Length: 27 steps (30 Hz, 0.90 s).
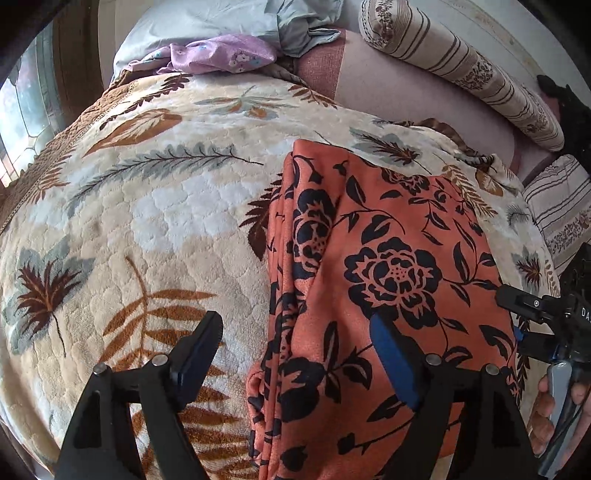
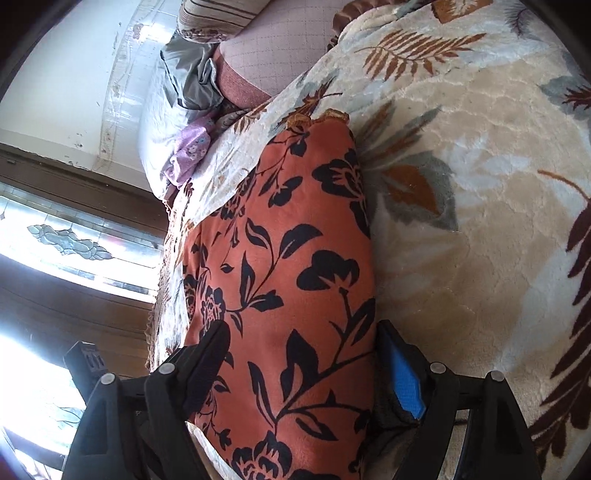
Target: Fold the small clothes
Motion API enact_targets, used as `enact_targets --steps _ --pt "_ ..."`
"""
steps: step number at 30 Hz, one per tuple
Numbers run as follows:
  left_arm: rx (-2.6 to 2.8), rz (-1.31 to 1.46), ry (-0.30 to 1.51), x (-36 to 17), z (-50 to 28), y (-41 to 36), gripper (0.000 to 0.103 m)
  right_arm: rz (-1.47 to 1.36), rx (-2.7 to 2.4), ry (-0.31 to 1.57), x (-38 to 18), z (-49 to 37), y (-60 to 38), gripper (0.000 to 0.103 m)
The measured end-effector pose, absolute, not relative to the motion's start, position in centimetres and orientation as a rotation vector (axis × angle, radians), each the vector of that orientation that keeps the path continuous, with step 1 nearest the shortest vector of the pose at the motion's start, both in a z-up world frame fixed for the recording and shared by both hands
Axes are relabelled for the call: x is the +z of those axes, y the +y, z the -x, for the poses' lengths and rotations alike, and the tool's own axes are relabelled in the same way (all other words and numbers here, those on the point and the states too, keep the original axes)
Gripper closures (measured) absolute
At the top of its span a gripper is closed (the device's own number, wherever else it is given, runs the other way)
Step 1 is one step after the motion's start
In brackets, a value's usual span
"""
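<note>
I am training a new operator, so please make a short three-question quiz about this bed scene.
1. True or false: the orange cloth with black flowers lies folded on the cream leaf-patterned blanket.
2. What crumpled item lies near the far edge of the blanket? A) lilac flowered cloth B) green towel C) red sock
3. Are the jaws of the left gripper and the right gripper open or shut?

Key: 1 true; 2 A; 3 open.

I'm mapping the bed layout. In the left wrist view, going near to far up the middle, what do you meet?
left gripper → orange floral garment → leaf-print blanket → purple floral cloth → light blue bedding
</note>
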<state>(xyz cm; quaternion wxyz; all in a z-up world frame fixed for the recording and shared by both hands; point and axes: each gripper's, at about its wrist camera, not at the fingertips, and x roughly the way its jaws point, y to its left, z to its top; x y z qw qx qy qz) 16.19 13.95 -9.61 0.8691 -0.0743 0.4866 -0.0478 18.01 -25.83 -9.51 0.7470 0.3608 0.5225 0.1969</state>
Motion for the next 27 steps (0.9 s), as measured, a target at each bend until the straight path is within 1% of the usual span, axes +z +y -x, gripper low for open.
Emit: enact_targets --steps 6,10,11,12,13,14,15,16,17,18,20,23,27 --pt "-0.143 0.207 1.054 -10.7 -16.9 14.1 0.021 -0.764 0.427 1.160 -10.2 -18.8 -24.8 0.020" --pt "-0.204 0.344 1.112 -12.5 -18.1 14.9 0.021 -0.716 0.429 1.165 -10.1 -19.6 -23.8 0.020" --pt "-0.217 0.365 1.105 -12.6 -18.2 15.1 0.021 -0.685 0.431 1.169 -10.0 -19.8 -23.4 0.020" --pt "-0.225 0.374 1.104 -12.7 -18.3 15.2 0.021 -0.653 0.427 1.174 -9.9 -19.9 -23.0 0.023" --pt "-0.229 0.365 1.106 -12.7 -18.4 15.1 0.026 -0.634 0.423 1.174 -9.8 -20.1 -22.8 0.028" --pt "-0.256 0.353 1.101 -12.6 -18.4 14.8 0.052 -0.614 0.419 1.181 -9.8 -20.2 -22.6 0.039" --pt "-0.297 0.363 1.113 -12.6 -18.5 14.4 0.057 -0.602 0.421 1.188 -9.7 -20.3 -22.6 0.043" --pt "-0.296 0.367 1.111 -12.5 -18.5 14.3 0.063 -0.602 0.420 1.188 -9.5 -20.3 -22.8 0.052" --pt "-0.309 0.371 1.114 -12.4 -18.5 14.3 0.068 -0.591 0.425 1.185 -9.1 -20.2 -22.9 0.057" --pt "-0.311 0.385 1.109 -12.0 -18.4 14.3 0.071 -0.567 0.435 1.176 -8.5 -20.0 -22.9 0.060" --pt "-0.322 0.410 1.075 -10.6 -18.0 14.4 0.075 -0.509 0.451 1.147 -6.7 -19.6 -22.8 0.062" --pt "-0.355 0.393 1.004 -7.6 -17.3 12.8 0.076 -0.438 0.463 1.084 -3.6 -19.1 -23.3 0.063" --pt "-0.405 0.378 0.910 -4.0 -17.6 9.4 0.076 -0.414 0.464 0.991 0.8 -19.0 -26.9 0.063"
